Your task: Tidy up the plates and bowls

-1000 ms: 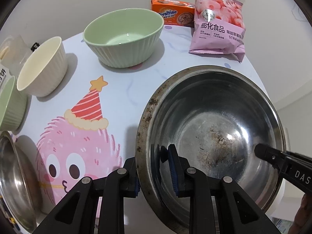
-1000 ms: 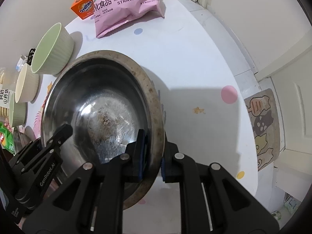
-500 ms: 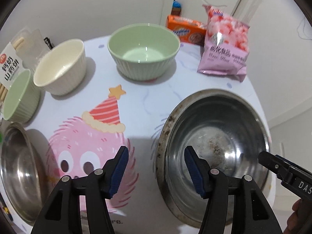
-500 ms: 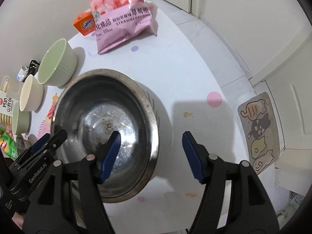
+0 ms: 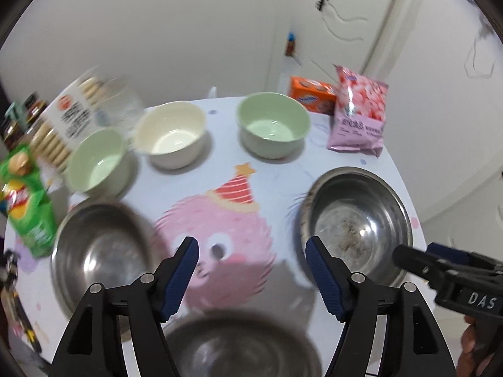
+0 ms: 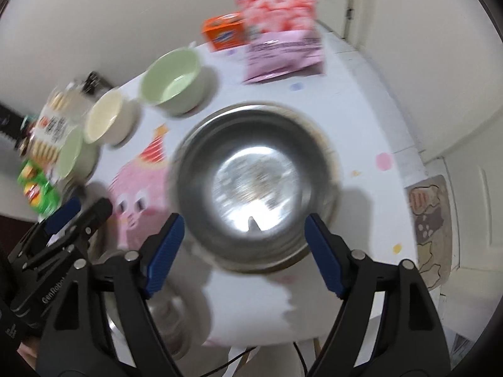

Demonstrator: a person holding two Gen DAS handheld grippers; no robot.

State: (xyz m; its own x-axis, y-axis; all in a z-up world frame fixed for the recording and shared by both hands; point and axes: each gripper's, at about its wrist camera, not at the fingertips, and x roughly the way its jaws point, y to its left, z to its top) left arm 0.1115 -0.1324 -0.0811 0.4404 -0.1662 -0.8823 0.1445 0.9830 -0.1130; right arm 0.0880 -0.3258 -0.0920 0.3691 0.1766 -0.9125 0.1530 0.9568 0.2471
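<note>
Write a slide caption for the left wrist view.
Left gripper opening, empty, above table with three steel bowls and three ceramic bowls.

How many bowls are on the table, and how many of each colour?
Green bowls: 2, a big one and a small one
Cream bowl: 1
Metal bowls: 3, one at right, one at left, one at the near edge
Total: 6
</note>
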